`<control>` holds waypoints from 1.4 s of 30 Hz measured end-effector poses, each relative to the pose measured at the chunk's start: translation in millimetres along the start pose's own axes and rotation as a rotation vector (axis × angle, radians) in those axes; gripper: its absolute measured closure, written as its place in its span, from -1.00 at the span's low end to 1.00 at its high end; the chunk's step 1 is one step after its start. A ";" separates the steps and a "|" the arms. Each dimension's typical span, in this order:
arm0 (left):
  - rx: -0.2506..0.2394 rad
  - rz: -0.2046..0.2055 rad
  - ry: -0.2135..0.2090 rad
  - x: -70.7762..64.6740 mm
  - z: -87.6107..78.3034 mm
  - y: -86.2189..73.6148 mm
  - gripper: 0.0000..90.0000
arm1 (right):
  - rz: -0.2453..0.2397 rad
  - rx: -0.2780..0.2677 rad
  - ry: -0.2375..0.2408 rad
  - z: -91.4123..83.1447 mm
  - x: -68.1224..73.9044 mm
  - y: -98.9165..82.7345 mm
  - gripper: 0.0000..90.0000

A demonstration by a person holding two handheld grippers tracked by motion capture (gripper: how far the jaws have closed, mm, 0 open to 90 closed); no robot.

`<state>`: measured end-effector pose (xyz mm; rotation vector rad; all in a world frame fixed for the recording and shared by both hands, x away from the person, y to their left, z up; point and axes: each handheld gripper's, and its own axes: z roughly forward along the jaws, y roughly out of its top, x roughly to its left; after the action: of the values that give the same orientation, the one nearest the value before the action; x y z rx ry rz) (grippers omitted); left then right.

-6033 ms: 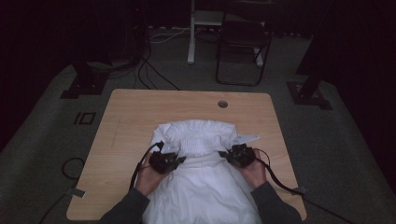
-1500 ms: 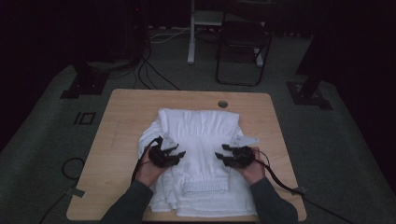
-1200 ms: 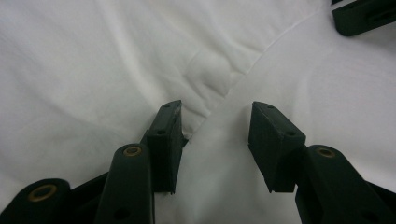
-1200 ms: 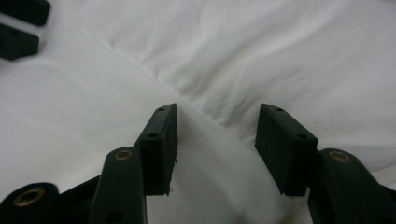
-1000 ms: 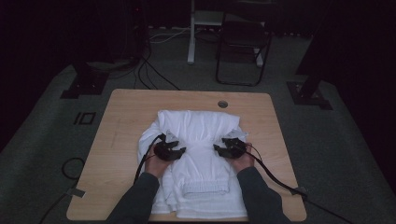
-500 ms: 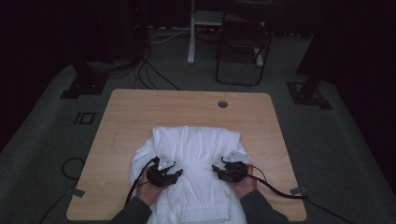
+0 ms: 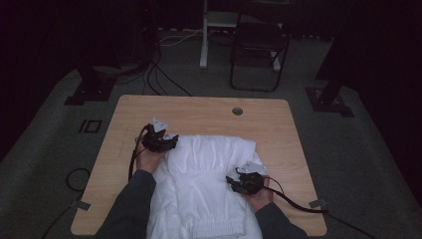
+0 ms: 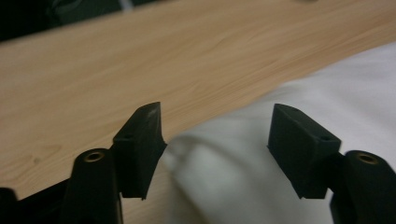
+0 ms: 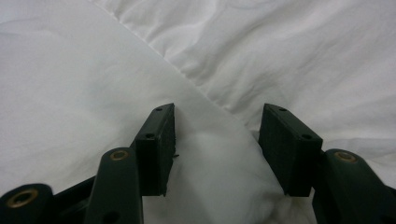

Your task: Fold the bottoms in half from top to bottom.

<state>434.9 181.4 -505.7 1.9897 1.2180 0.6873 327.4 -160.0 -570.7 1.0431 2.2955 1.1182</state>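
A white garment [image 7: 206, 189] was seen spread across the near half of the wooden table [image 7: 209, 107], its lower hem hanging toward the near edge, and a fold was plainly under way. Compared with half a second before, the left gripper [image 7: 166, 142] had been carried away from the near middle of the cloth and up to its far left corner, while the right gripper [image 7: 239, 183] had been kept where it was, low on the right side of the fabric. In the left gripper view the jaws were shown standing well apart, having just been opening; a rounded fold of the garment [image 8: 243, 177] lay below and between them, yet neither pad was pressed on it, so the cloth had evidently been let go there. In the right gripper view the jaws were likewise held apart over a raised ridge of the garment [image 9: 215, 186], the cloth bunched between them without a firm pinch being visible. The top edge, further up the table a moment earlier, was now doubled toward the person. From this it was judged that one fold had been laid and a fresh grip was being sought at the left corner.
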 end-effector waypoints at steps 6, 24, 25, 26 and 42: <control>0.131 -0.089 -0.020 19.3 35.4 -28.8 -0.34 | -0.002 0.001 0.000 -0.1 -0.2 0.0 0.01; 0.122 -0.081 -0.155 18.5 33.0 -30.4 0.65 | 0.081 -0.087 -0.007 -26.2 -50.3 32.0 0.13; 0.119 -0.082 -0.152 18.0 32.9 -30.8 0.65 | 0.104 -0.102 -0.026 -27.1 -65.3 40.8 0.06; 0.119 -0.082 -0.152 18.0 32.9 -30.8 0.65 | 0.125 -0.099 -0.032 -25.4 -75.3 45.8 -0.03; 0.105 -0.101 -0.160 18.9 32.8 -33.0 0.66 | 0.271 0.079 0.056 48.9 -133.3 51.9 0.66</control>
<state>449.2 199.6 -550.2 2.0100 1.2701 0.4128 467.6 -215.0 -557.3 1.4038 2.3071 1.1777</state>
